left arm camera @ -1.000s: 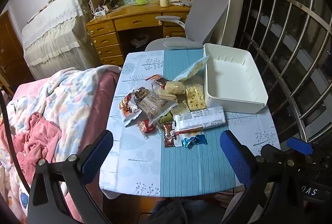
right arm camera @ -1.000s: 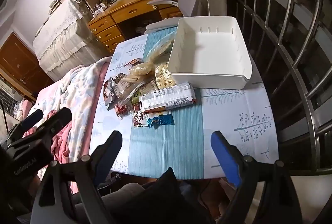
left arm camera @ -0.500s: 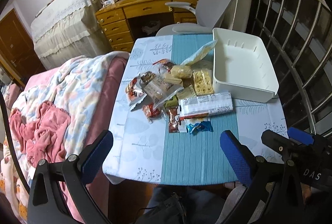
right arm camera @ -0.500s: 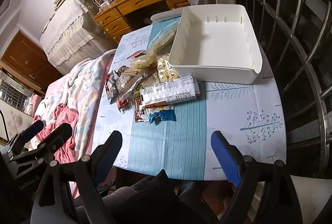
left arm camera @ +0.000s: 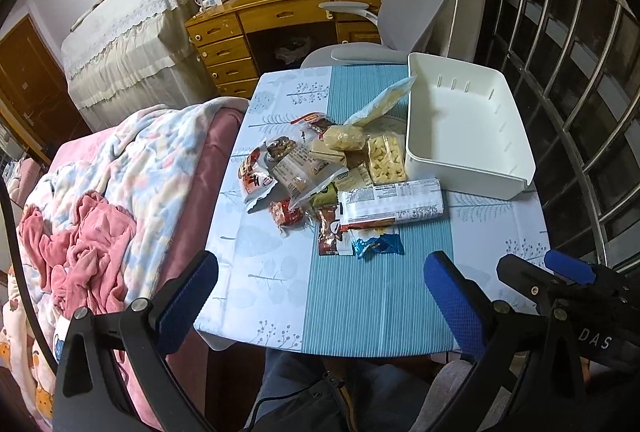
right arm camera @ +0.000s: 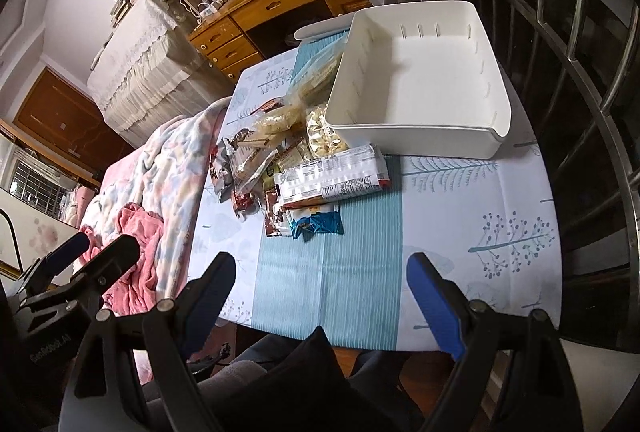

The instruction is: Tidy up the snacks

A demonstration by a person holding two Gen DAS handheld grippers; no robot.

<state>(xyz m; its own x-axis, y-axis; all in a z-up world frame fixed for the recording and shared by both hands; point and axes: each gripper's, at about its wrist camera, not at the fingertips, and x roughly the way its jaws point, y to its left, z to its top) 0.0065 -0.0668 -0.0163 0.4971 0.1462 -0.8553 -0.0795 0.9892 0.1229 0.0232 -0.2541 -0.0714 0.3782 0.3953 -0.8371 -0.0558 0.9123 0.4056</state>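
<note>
A heap of snack packets [left arm camera: 320, 172] [right arm camera: 288, 160] lies in the middle of a small table [left arm camera: 360, 292] with a blue and white cloth. A long white wrapped pack [left arm camera: 394, 202] [right arm camera: 334, 178] and a small blue packet [left arm camera: 378, 244] [right arm camera: 318, 224] lie nearest me. An empty white bin [left arm camera: 464, 120] [right arm camera: 416, 80] stands to the right of the heap. My left gripper [left arm camera: 320, 296] hangs open above the table's near edge, nothing between its blue pads. My right gripper [right arm camera: 320, 292] is likewise open and empty, also over the near edge.
A bed with a flowered blanket [left arm camera: 132, 168] and pink cloth [left arm camera: 80, 244] borders the table's left side. A grey office chair [left arm camera: 408, 8] and a wooden desk [left arm camera: 280, 12] stand beyond the table. Metal window bars [left arm camera: 580, 72] run along the right. A person's lap [left arm camera: 320, 392] is below.
Both grippers have tilted further down and drifted a little toward the table, so the snacks sit higher and larger in view. The jaws stay equally wide.
</note>
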